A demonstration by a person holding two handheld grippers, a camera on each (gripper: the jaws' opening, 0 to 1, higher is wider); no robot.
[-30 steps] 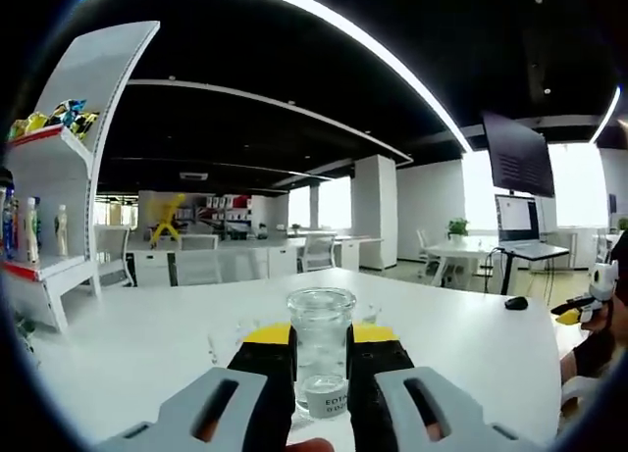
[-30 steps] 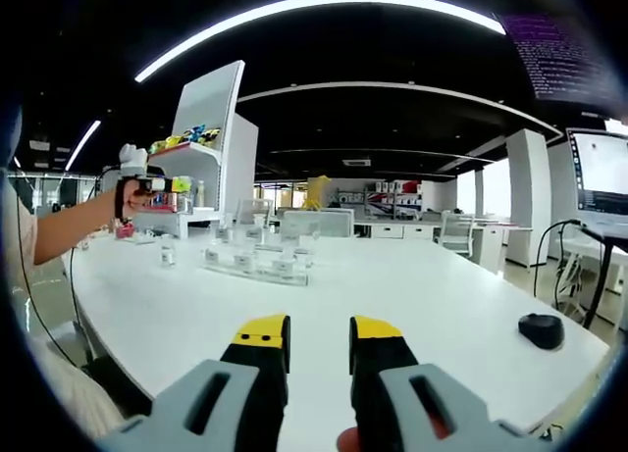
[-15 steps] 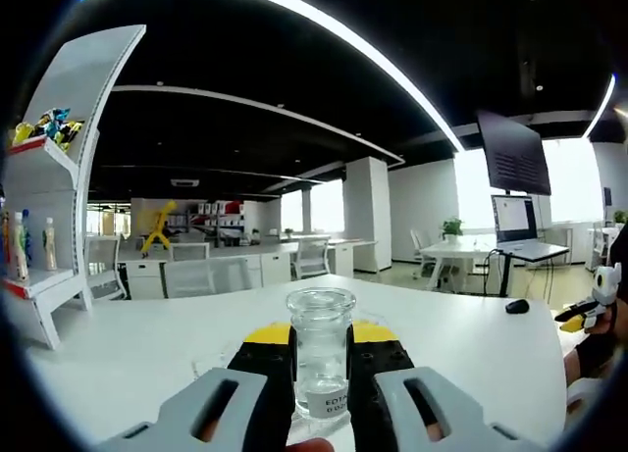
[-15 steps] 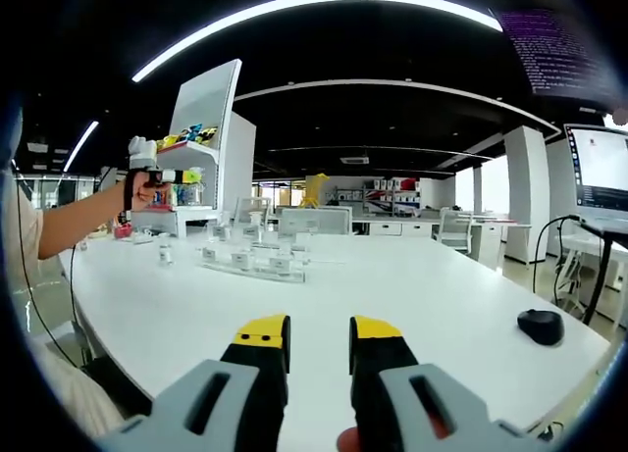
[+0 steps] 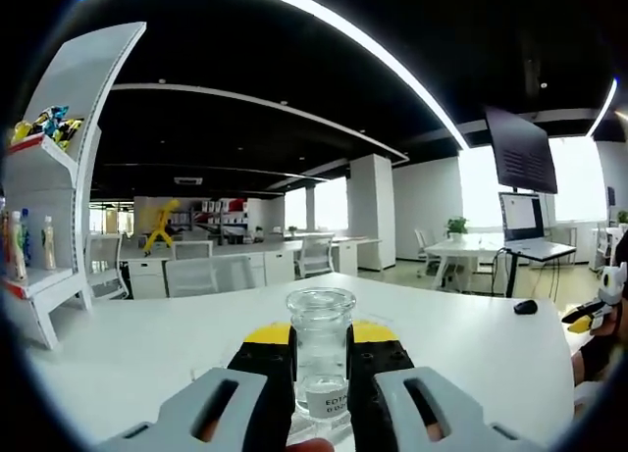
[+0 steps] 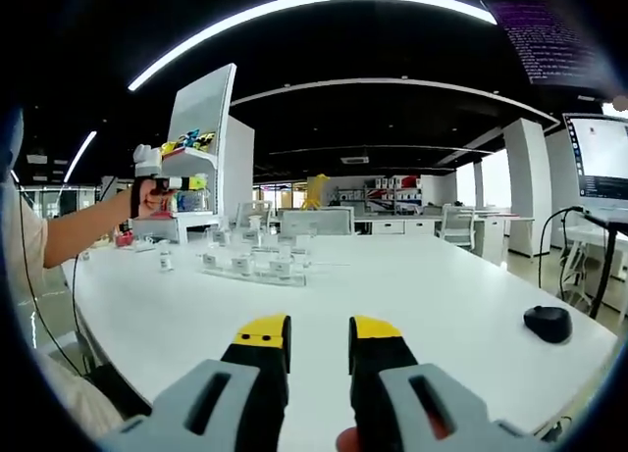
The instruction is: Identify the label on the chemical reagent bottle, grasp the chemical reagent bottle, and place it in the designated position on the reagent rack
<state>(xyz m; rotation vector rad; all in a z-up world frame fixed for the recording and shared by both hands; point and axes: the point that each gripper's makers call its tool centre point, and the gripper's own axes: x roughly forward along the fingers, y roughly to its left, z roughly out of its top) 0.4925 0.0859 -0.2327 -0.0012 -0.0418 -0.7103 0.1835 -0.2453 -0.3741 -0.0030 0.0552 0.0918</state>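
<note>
Right tongs (image 6: 319, 349) low over the white desk (image 6: 412, 295), jaws apart, nothing between them. Rack (image 6: 250, 268) with small bottles sits far across the desk. Left tongs (image 6: 196, 182) held up at left by a hand. Mouse (image 6: 549, 323) at right.

Ahead of the right gripper (image 6: 304, 349) the white surface (image 6: 412, 295) lies bare; the reagent rack (image 6: 250, 266) stands at centre left, a mouse (image 6: 549, 323) at right.
</note>
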